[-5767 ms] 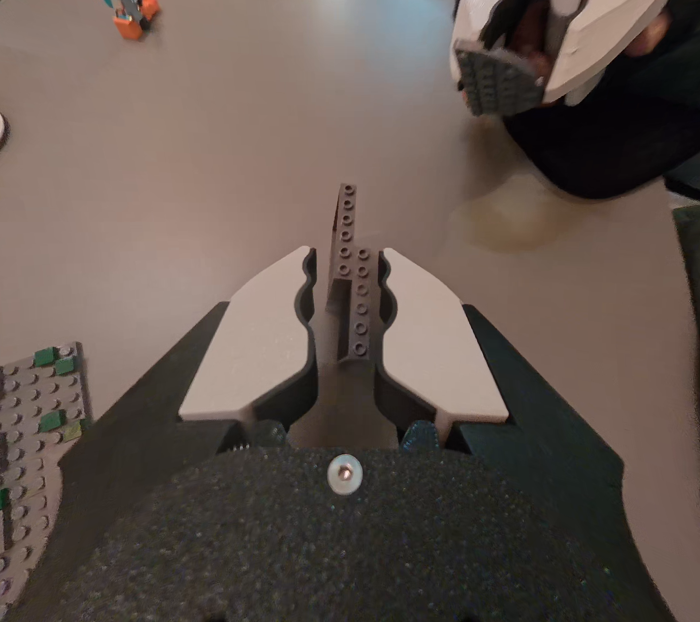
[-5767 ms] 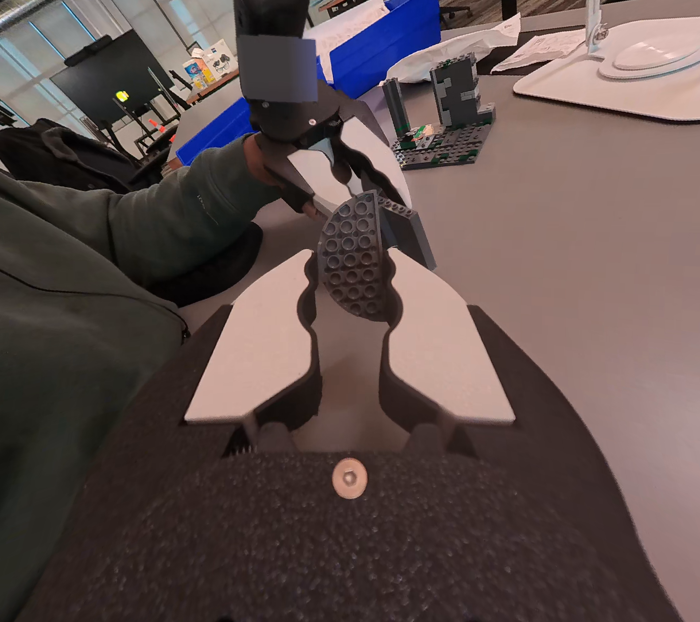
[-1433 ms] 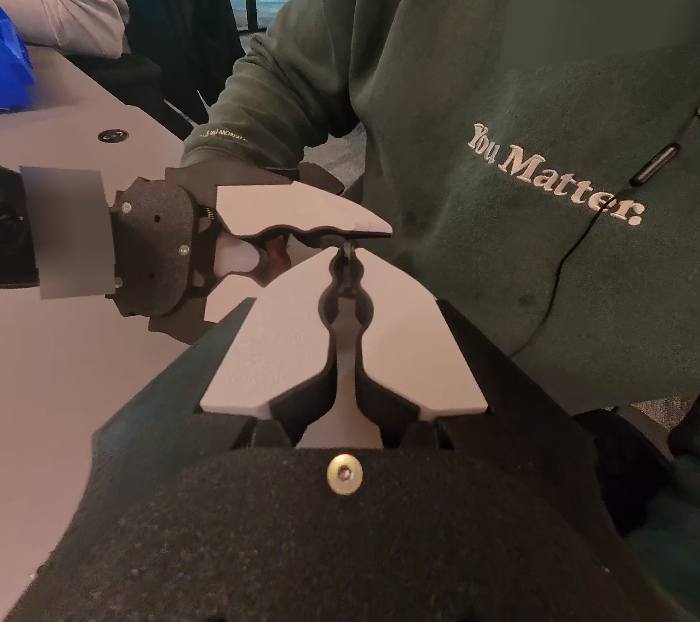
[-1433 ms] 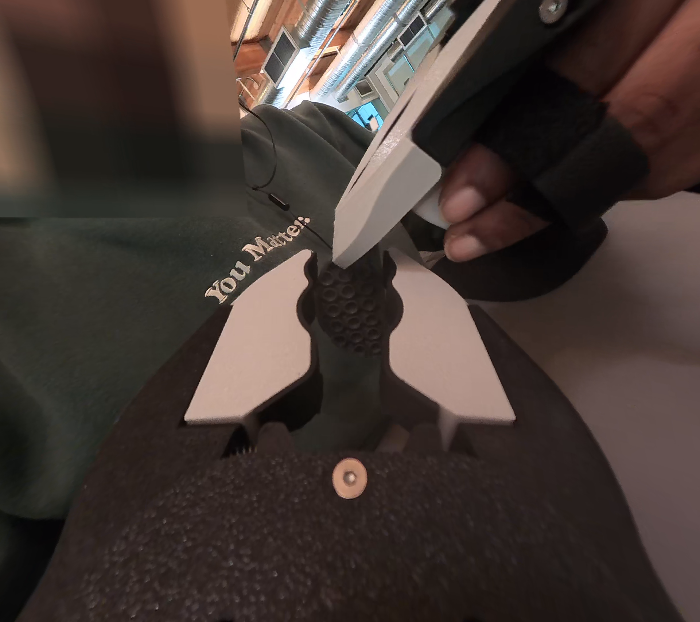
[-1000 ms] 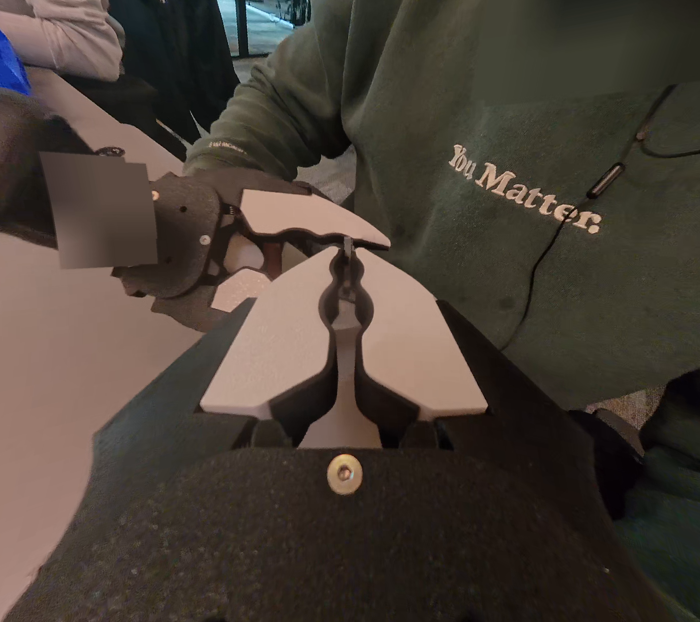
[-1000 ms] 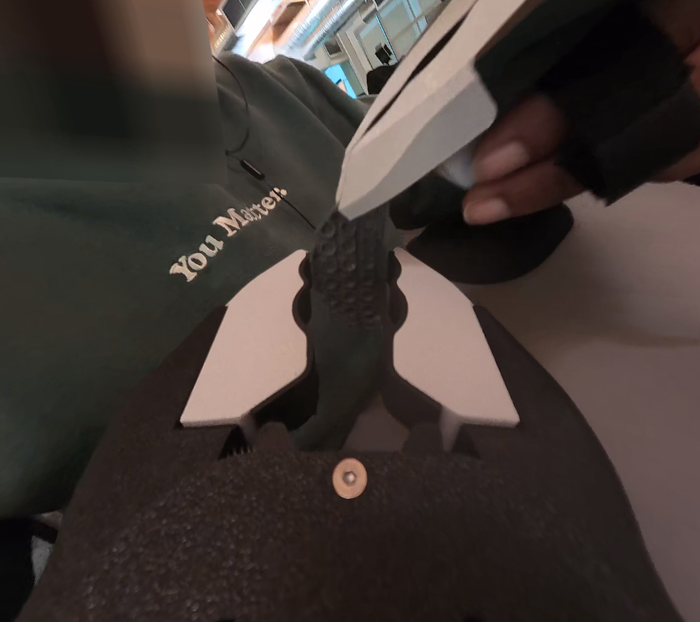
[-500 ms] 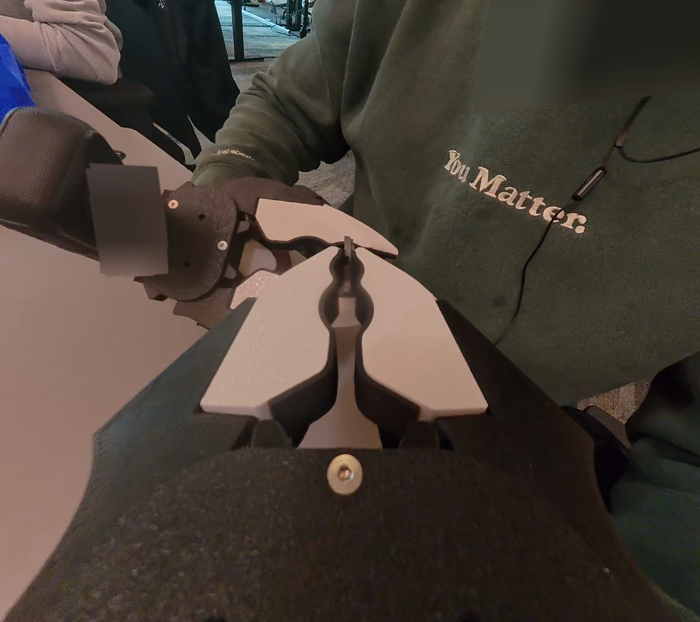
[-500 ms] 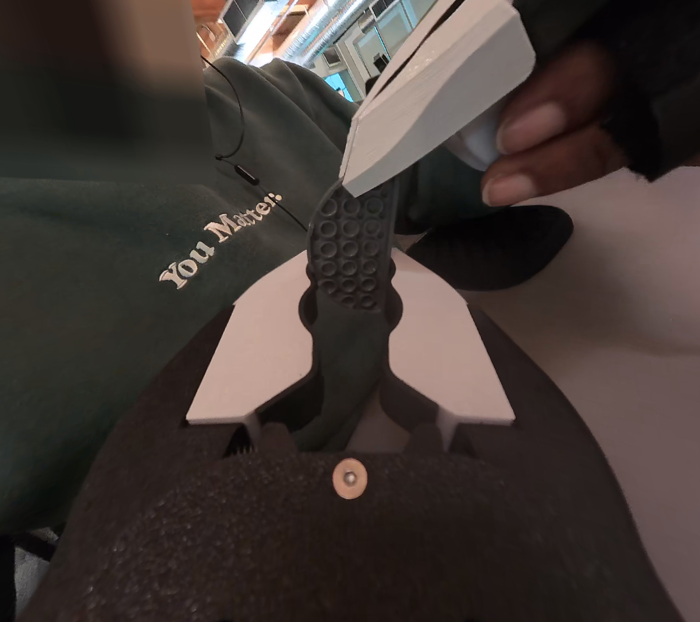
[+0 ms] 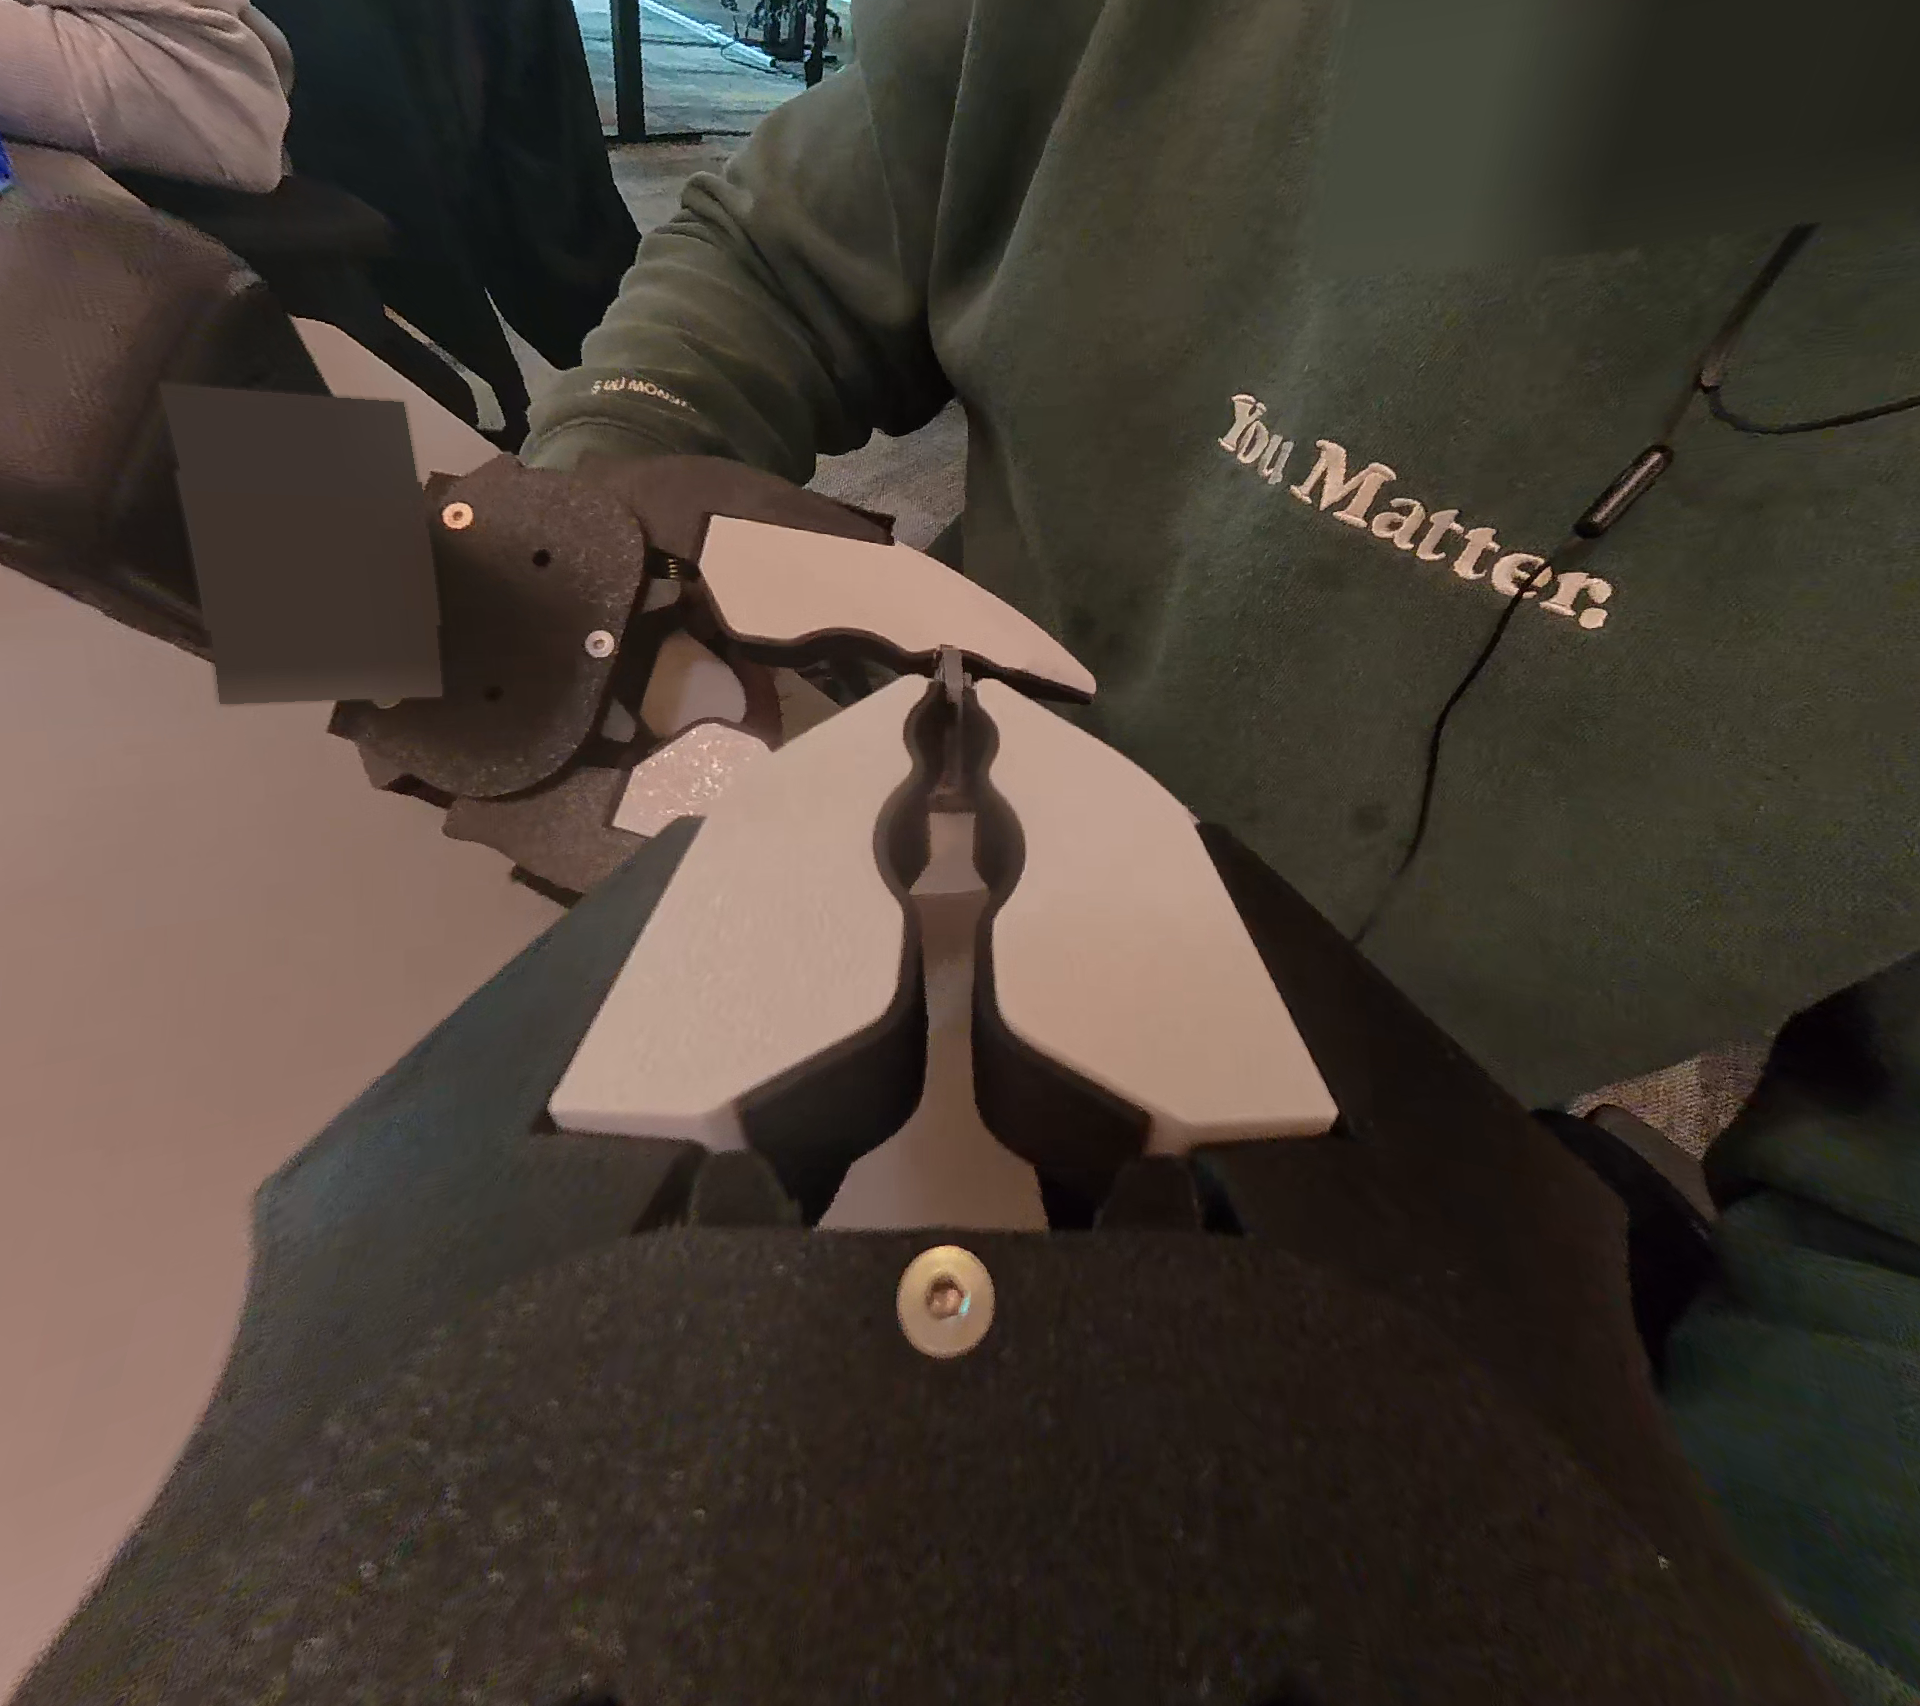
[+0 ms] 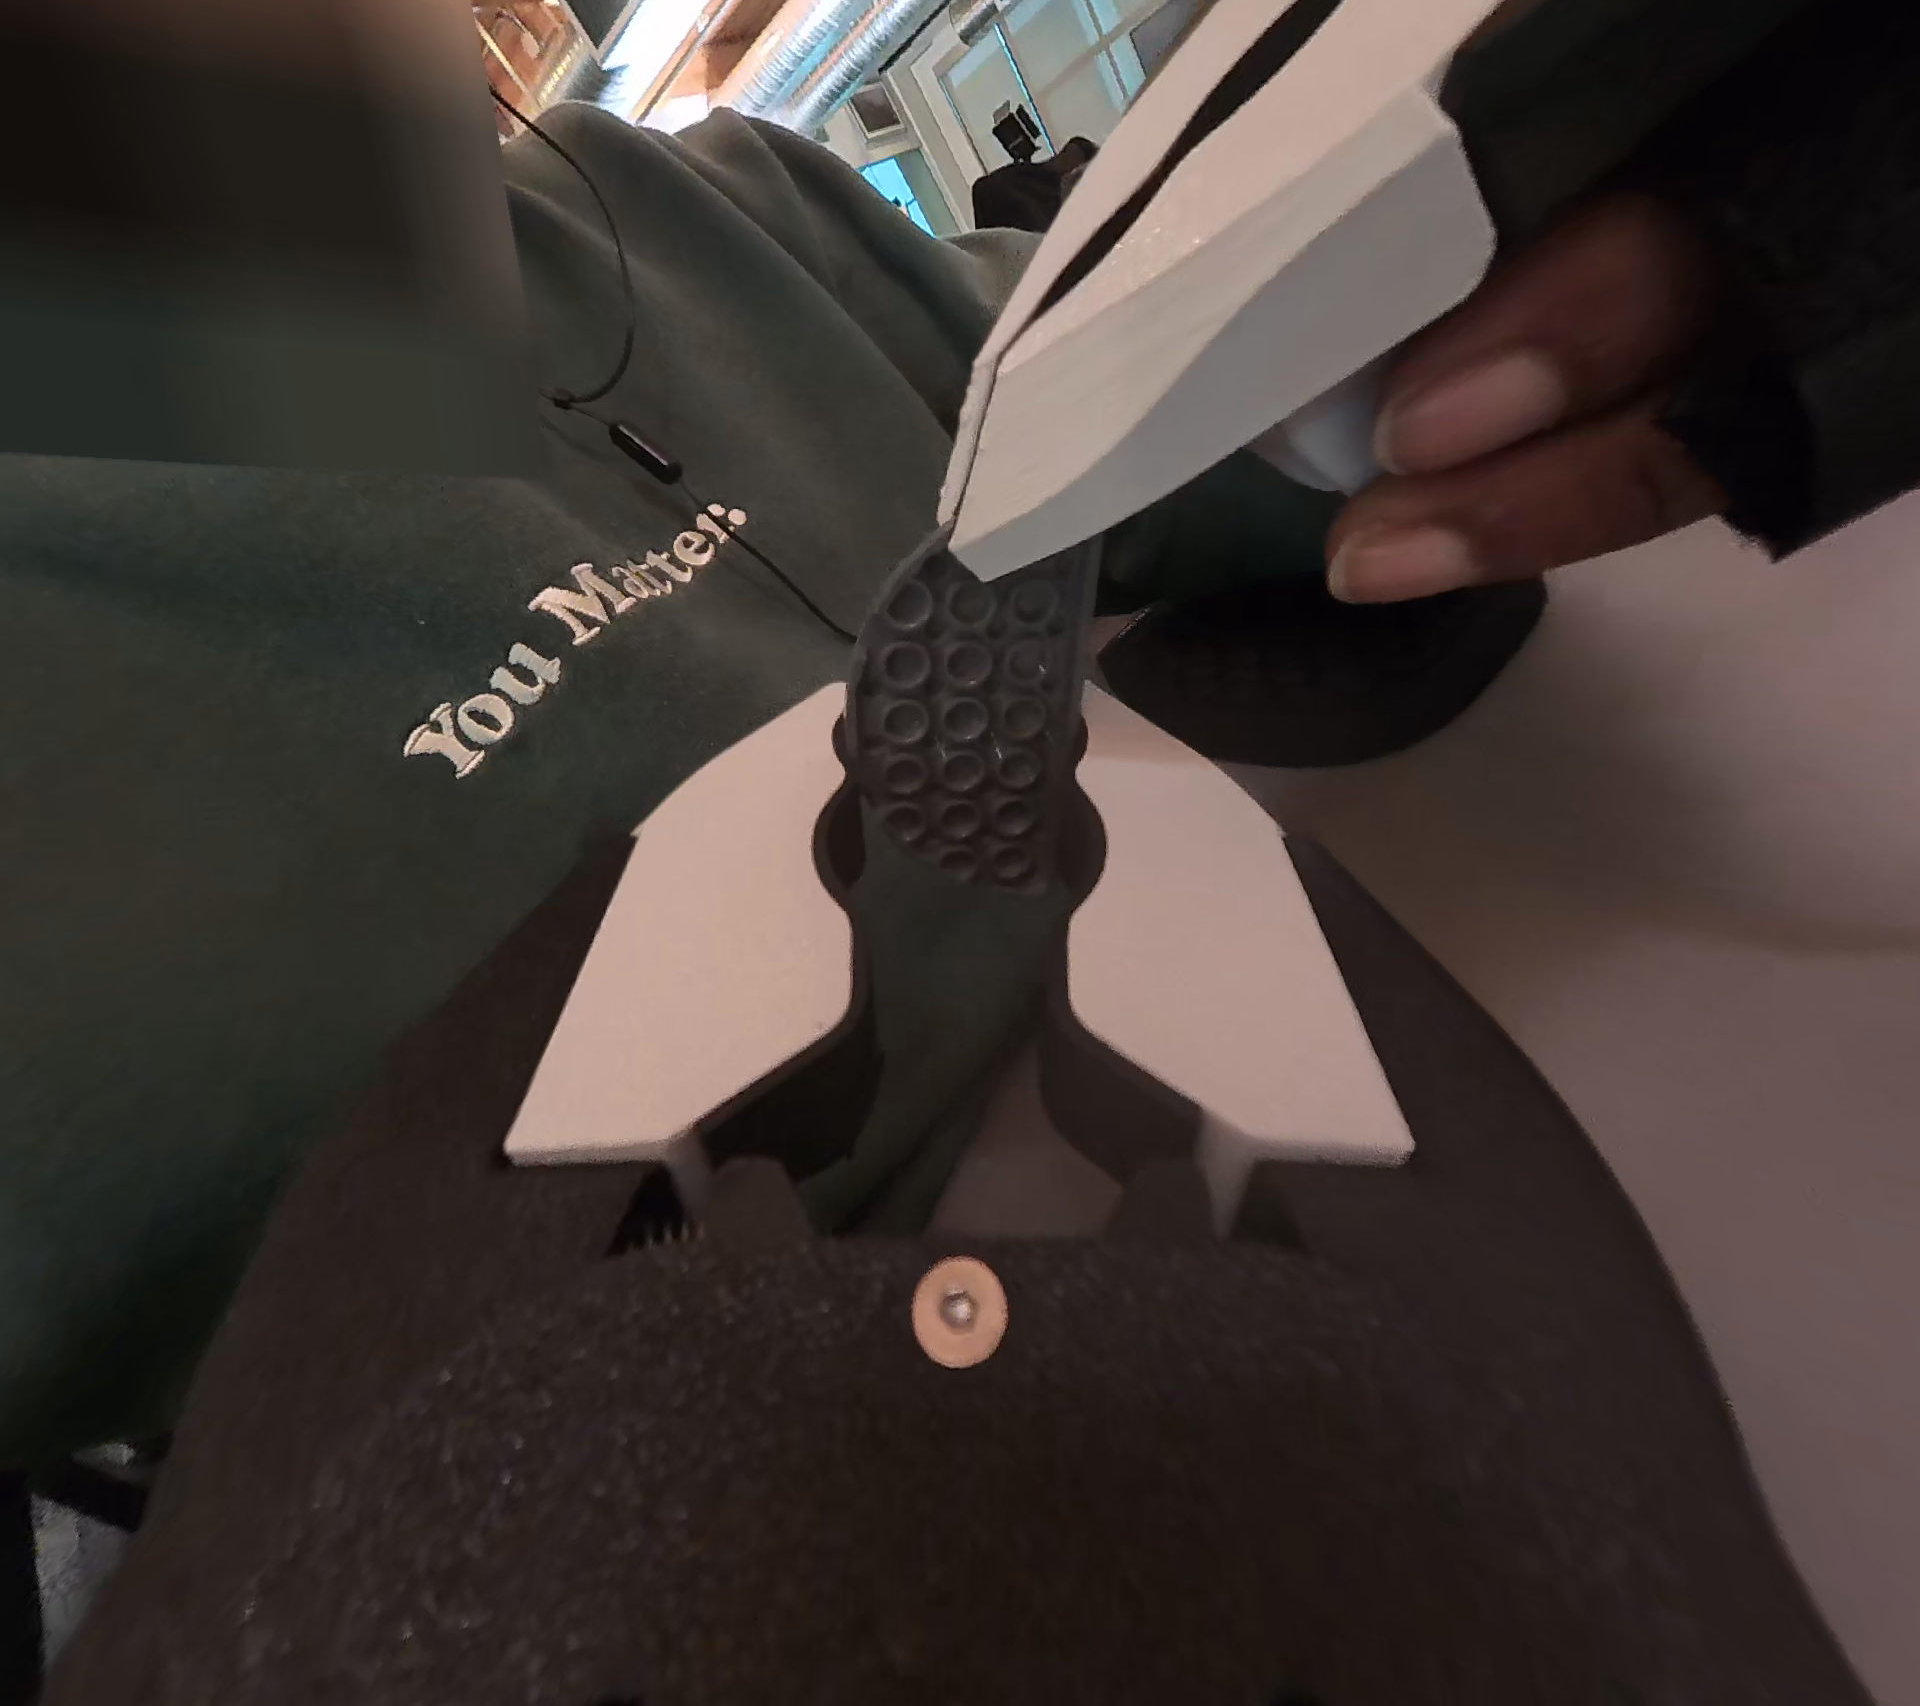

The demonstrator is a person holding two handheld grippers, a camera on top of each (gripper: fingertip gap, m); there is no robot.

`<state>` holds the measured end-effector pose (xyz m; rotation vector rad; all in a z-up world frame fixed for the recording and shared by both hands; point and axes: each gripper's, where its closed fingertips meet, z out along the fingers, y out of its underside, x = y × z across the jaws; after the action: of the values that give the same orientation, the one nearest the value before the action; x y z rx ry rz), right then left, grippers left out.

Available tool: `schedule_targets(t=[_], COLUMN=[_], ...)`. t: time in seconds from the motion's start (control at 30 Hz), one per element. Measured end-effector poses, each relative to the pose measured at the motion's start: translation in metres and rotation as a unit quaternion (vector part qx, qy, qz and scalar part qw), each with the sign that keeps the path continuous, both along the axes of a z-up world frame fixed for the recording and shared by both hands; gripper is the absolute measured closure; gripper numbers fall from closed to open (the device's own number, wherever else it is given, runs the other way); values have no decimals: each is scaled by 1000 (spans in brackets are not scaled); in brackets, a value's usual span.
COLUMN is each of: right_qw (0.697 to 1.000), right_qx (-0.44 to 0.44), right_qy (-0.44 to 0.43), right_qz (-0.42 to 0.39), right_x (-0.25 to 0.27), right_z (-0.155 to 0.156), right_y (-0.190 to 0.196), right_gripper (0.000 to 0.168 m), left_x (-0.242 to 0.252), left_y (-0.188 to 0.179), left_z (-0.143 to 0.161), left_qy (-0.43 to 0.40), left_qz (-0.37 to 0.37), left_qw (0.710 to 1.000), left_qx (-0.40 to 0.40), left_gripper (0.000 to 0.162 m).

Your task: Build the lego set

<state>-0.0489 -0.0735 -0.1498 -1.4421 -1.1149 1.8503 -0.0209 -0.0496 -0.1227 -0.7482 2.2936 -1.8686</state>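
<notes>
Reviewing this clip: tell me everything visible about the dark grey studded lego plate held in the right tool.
The dark grey lego plate looks like matte plastic, thin, with a rounded outline and rows of round sockets or studs facing the right wrist camera. It stands nearly upright, held in the air in front of the person's green sweatshirt, clamped between the fingers of the right tool. Its top edge meets the tip of the left tool, which hides that end.
</notes>
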Motion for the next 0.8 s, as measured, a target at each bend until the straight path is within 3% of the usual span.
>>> schedule_targets(t=[0.37,0.8], right_qw=[1000,1000], right_qx=[-1,-18], right_qy=[-10,2], right_qz=[-29,0], right_x=[13,11], right_z=[5,1], right_y=[12,6], right_gripper=[134,136], left_x=[-4,-9], left_y=[-5,-11], left_z=[-10,-13], left_qy=[14,13], left_qz=[-8,-29], left_qw=[1000,999], left_qx=[-3,-2], left_gripper=[160,160])
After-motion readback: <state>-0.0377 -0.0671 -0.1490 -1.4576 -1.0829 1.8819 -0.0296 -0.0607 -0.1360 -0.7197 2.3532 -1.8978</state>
